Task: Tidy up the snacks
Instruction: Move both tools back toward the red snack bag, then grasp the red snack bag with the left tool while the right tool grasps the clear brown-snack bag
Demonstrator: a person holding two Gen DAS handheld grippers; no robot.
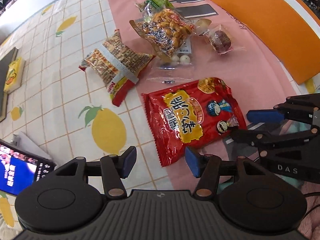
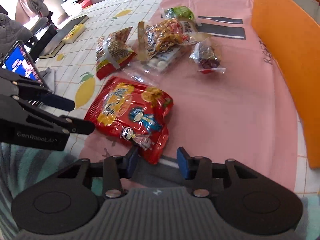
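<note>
A big red snack bag (image 1: 192,118) lies on the pink mat; it also shows in the right wrist view (image 2: 132,112). Behind it lie a yellow-red printed bag (image 1: 118,64), a clear bag of orange snacks (image 1: 166,32), a clear pack with white balls (image 1: 178,60), a green packet (image 1: 158,2) and a small dark-red wrapped snack (image 1: 220,40). My left gripper (image 1: 160,162) is open and empty, just short of the red bag's near edge. My right gripper (image 2: 158,160) is open and empty, its left finger beside the bag's near corner.
An orange box (image 1: 270,24) stands at the right on the pink mat (image 2: 230,100). A phone (image 1: 16,170) with a lit screen stands at the left on the lemon-print cloth (image 1: 60,80). A yellow packet (image 1: 14,74) lies on a dark tray far left.
</note>
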